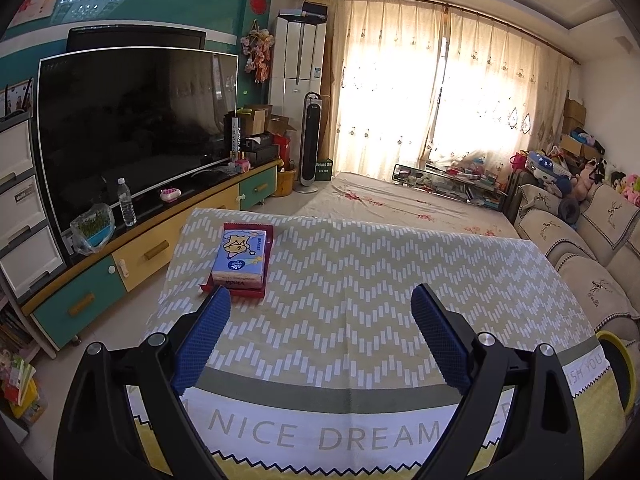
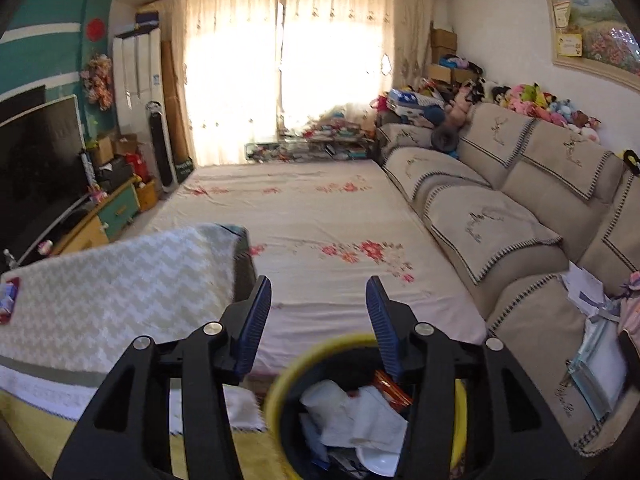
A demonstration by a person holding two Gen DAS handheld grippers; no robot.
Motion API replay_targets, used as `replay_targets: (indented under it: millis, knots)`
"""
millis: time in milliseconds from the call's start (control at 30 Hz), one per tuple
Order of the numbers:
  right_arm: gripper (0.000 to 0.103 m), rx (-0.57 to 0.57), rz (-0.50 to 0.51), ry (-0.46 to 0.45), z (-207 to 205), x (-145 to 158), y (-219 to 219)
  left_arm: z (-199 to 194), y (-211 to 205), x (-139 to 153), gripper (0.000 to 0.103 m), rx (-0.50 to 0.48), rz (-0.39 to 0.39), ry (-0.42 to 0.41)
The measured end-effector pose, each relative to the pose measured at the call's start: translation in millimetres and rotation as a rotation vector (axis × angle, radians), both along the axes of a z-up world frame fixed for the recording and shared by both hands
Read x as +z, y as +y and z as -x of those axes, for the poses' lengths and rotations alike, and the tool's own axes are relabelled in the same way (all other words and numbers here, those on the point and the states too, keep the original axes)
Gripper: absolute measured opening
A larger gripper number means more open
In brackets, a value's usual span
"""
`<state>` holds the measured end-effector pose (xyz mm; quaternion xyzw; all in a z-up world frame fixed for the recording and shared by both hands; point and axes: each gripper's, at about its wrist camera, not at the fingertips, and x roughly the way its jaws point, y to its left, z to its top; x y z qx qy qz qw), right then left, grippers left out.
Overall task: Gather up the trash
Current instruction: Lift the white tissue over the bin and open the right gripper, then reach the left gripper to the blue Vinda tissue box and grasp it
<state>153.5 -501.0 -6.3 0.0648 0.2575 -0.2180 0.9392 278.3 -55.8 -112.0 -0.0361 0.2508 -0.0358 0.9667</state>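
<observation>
Trash sits in the yellow-rimmed bin (image 2: 280, 380) beneath the right tongs (image 2: 318, 312), apart and empty; clear them straight up. Left tongs (image 1: 320, 312) gape empty over the surface (image 1: 360, 260).

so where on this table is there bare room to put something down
Most of the cloth-covered table is bare: the whole stretch right of the tissue pack on its red tray, and the near strip by the "NICE DREAM" lettering. Only the far left corner is taken. Off the table's near right corner, the yellow-rimmed bin is crowded with paper.
</observation>
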Motion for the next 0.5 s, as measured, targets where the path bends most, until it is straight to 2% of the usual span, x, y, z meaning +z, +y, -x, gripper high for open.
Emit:
replay_targets:
  millis: [133,233,367,500]
  knots:
    - [0.051,0.181,-0.021,-0.078,-51,26,66,-1,2,-1,0.091,0.008,0.003,0.006]
    - [0.051,0.310,-0.020,-0.106,-88,33,120,-3,5,-3,0.091,0.017,0.005,0.016]
    - [0.051,0.422,-0.008,-0.110,-108,24,171,-7,11,-7,0.091,0.046,0.008,0.039]
    - [0.052,0.464,0.008,-0.093,-109,4,188,-15,17,-15,0.091,0.061,0.036,0.090]
